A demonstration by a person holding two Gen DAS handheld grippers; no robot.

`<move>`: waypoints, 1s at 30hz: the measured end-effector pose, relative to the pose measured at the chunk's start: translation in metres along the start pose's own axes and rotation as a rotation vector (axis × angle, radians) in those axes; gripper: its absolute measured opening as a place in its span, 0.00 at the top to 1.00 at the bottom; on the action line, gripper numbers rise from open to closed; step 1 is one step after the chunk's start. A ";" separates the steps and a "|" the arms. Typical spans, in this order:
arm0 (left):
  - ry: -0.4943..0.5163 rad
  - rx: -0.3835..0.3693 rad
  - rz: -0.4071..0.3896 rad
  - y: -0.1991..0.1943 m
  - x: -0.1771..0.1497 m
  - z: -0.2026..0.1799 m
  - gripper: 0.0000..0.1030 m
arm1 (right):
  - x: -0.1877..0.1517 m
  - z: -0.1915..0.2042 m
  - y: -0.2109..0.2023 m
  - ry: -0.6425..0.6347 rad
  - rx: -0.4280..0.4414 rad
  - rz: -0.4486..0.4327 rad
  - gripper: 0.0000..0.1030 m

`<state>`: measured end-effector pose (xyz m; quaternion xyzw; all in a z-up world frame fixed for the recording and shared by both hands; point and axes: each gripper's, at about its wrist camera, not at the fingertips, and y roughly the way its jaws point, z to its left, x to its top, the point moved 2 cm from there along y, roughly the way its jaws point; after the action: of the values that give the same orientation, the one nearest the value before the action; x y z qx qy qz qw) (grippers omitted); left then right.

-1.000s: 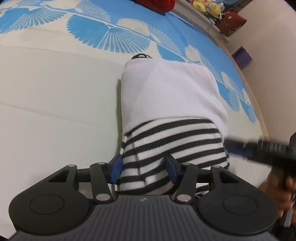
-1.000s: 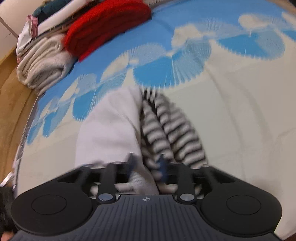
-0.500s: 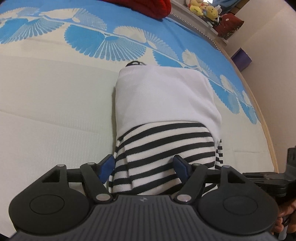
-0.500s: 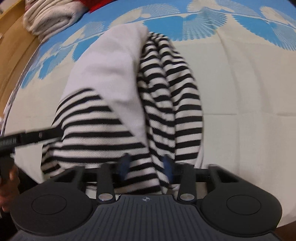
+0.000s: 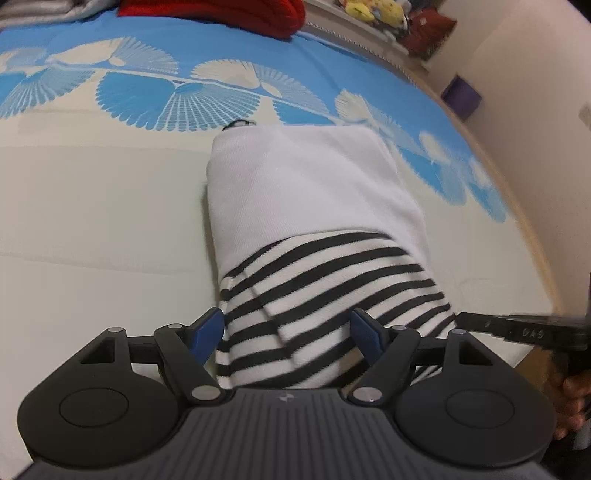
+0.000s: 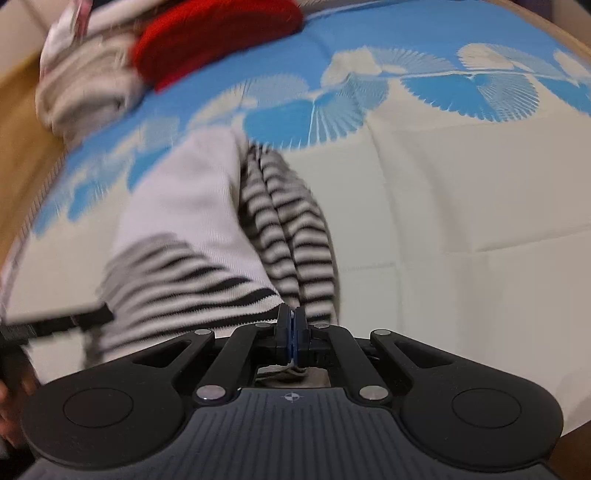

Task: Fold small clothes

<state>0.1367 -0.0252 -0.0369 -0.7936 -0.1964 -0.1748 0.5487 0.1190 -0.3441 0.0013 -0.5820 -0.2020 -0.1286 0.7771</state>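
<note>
A white garment with black-and-white striped hem and sleeves [image 5: 306, 206] lies folded lengthwise on the bed; it also shows in the right wrist view [image 6: 192, 229]. My left gripper [image 5: 288, 334] is open, its blue pads either side of the striped hem, which lies between them. My right gripper [image 6: 291, 325] is shut on the striped edge of the garment [image 6: 306, 295] at the near end. The right gripper's finger [image 5: 517, 330] shows at the right edge of the left wrist view, at the hem's corner.
The bed cover [image 5: 92, 229] is cream with blue fan patterns. A red knit item [image 6: 218, 33] and folded cream clothes [image 6: 85, 85] lie at the far end. Plush toys [image 5: 376, 11] and a purple box [image 5: 461, 96] are beyond the bed. The bed's edge [image 5: 535, 258] runs on the right.
My left gripper has opened wider around the hem. My right gripper has closed on the striped edge and the view has swung up, blurring.
</note>
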 end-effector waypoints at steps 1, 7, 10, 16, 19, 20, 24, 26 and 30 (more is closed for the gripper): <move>0.029 0.033 0.013 0.006 -0.003 0.000 0.15 | -0.001 0.000 0.006 -0.010 -0.012 0.022 1.00; 0.076 0.106 -0.020 -0.001 -0.003 -0.009 0.14 | -0.005 0.015 0.030 -0.095 -0.100 0.111 1.00; 0.128 0.062 -0.080 -0.016 0.000 -0.021 0.14 | -0.005 0.019 0.039 -0.111 -0.127 0.139 1.00; 0.098 0.087 0.064 0.018 -0.016 -0.007 0.07 | -0.003 0.018 0.048 -0.100 -0.137 0.169 1.00; 0.159 0.120 0.039 0.009 -0.013 -0.014 0.08 | 0.001 0.020 0.045 -0.091 -0.125 0.143 1.00; 0.189 0.139 0.030 0.008 -0.014 -0.016 0.08 | 0.006 0.019 0.040 -0.080 -0.129 0.103 1.00; 0.181 0.131 0.034 0.008 -0.017 -0.014 0.07 | 0.028 0.011 0.001 0.035 -0.091 -0.160 0.68; 0.160 0.120 0.039 0.010 -0.016 -0.009 0.07 | 0.037 0.008 -0.007 0.104 -0.083 -0.244 0.39; 0.136 0.108 0.047 0.011 -0.014 -0.006 0.07 | 0.054 0.017 0.016 0.125 -0.047 -0.216 0.38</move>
<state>0.1295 -0.0355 -0.0506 -0.7536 -0.1494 -0.2045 0.6066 0.1715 -0.3217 0.0167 -0.5658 -0.2116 -0.2523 0.7559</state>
